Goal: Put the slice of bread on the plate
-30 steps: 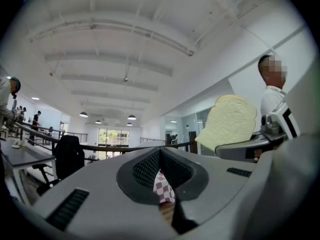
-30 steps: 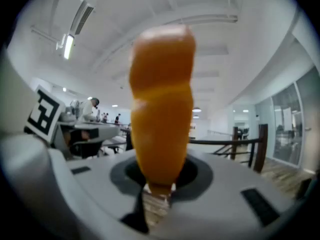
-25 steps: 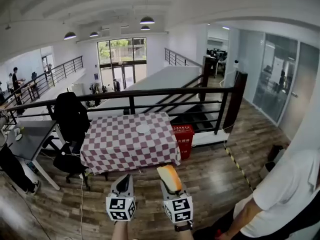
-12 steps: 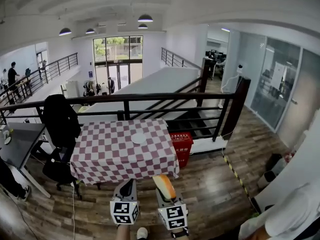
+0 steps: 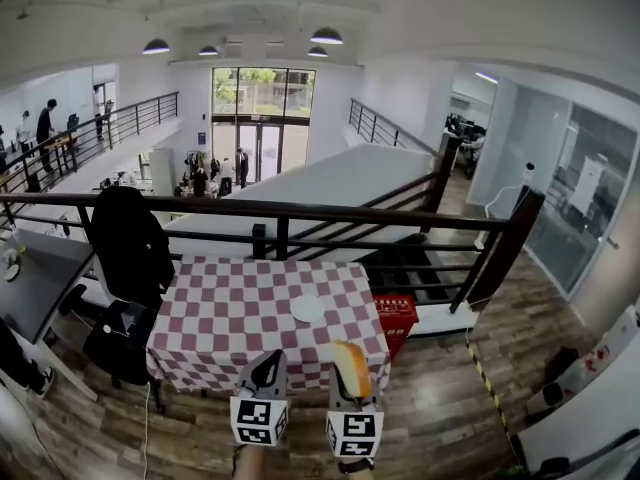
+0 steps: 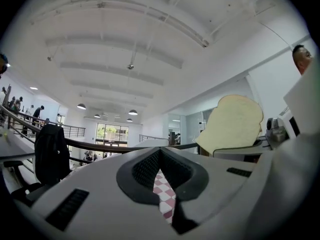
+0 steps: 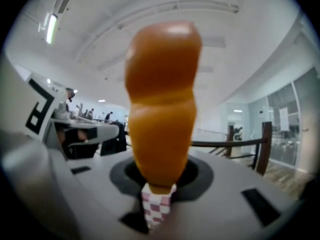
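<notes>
A slice of bread (image 5: 350, 365) with an orange-brown crust stands on edge in my right gripper (image 5: 351, 373), which is shut on it. The right gripper view has the bread's crust (image 7: 161, 99) filling the middle, upright between the jaws of that gripper (image 7: 159, 180). My left gripper (image 5: 266, 370) is beside it, shut and empty. In the left gripper view its jaws (image 6: 161, 156) nearly meet, and the bread's pale face (image 6: 232, 121) shows at the right. A small white plate (image 5: 307, 309) lies on the red-and-white checked table (image 5: 225, 308) ahead of both grippers.
A black railing (image 5: 300, 213) runs behind the table. A chair draped with a black jacket (image 5: 125, 248) stands at the table's left, next to a grey desk (image 5: 30, 288). A red crate (image 5: 398, 313) sits at the table's right on the wooden floor (image 5: 440, 398).
Both grippers and the bread have travelled toward the checked table, whose near edge now lies just in front of them. The person in white at the right has dropped out of view.
</notes>
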